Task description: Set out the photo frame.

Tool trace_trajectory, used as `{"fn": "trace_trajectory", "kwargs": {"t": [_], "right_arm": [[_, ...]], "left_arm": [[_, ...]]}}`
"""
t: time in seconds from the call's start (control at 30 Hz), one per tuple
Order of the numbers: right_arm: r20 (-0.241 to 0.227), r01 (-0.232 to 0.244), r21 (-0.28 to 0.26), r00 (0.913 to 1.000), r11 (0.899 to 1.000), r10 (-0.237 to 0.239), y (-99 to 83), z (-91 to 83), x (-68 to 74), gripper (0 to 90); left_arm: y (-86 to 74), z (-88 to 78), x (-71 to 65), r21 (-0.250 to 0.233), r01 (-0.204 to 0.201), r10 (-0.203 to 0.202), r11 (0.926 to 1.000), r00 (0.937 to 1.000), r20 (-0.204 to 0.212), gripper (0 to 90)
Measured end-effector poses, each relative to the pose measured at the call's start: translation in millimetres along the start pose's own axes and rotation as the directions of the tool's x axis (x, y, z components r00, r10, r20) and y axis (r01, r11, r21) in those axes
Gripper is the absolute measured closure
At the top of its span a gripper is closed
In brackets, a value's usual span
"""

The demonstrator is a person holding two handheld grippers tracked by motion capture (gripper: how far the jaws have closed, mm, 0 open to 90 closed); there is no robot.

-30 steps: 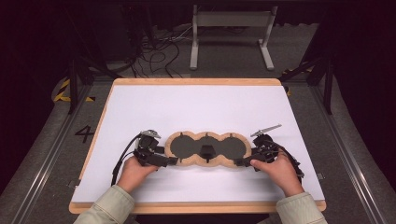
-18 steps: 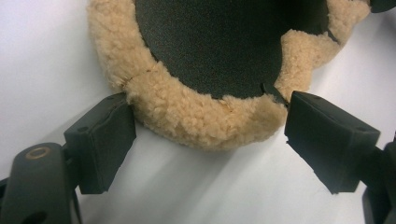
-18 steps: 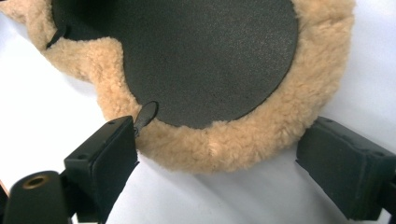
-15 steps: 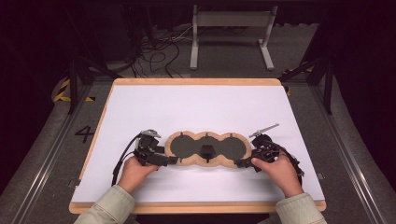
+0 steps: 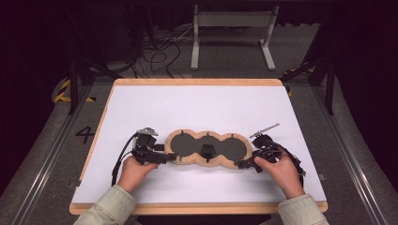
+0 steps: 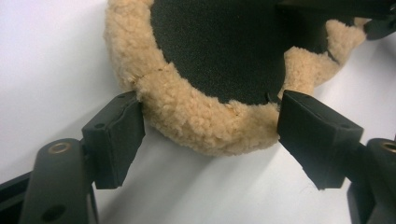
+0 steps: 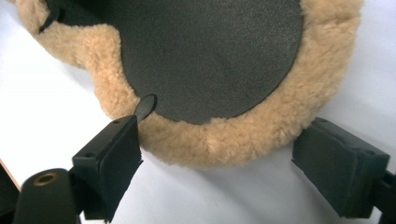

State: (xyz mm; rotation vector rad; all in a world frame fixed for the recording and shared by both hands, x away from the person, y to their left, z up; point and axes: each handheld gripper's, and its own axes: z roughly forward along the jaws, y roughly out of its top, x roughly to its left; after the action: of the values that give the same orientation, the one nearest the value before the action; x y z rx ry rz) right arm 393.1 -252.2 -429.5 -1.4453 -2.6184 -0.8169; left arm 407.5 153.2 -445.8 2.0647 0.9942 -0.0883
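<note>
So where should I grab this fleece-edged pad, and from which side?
Take the fleece-edged pad by the tan fleece rim at its two end lobes, coming in level from outside each end. It lies flat and long, and the raised rim likely gives the jaws more to pinch than the smooth black centre.

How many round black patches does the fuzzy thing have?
3, side by side in a row inside the fuzzy tan pad: left patch by the left gripper, middle patch, right patch by the right gripper.

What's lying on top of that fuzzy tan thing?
A small black clip-like piece sits on the fleece pad's dark middle. Underneath is the white table; anything beneath the pad is hidden.
</note>
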Motion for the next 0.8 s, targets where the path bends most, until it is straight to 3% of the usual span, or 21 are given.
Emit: {"fn": "trace_trajectory", "kwargs": {"t": [0.47, 0.57, 0.8], "right_arm": [[-0.037, 0.010, 0.000, 0.9993, 1.000, -0.010, -0.1, -2.3, -3.4, 15.7], [-0.038, 0.006, -0.009, 0.9992, 1.000, -0.006, -0.2, -4.2, -3.6, 16.7], [0.008, 0.014, -0.046, 0.9999, 0.999, -0.014, 0.5, -8.5, 0.1, 24.9]], "left_arm": [[-0.5, -3.8, -1.6, -0.013, -0.019, 0.019, 0.9997, 0.9994, -0.028, 32.9], [-0.9, -3.9, -3.3, -0.021, -0.028, 0.027, 0.9994, 0.9983, -0.052, 34.6], [-0.6, -10.8, -4.6, -0.078, -0.038, 0.032, 0.9962, 0.9963, -0.080, 41.5]]}}
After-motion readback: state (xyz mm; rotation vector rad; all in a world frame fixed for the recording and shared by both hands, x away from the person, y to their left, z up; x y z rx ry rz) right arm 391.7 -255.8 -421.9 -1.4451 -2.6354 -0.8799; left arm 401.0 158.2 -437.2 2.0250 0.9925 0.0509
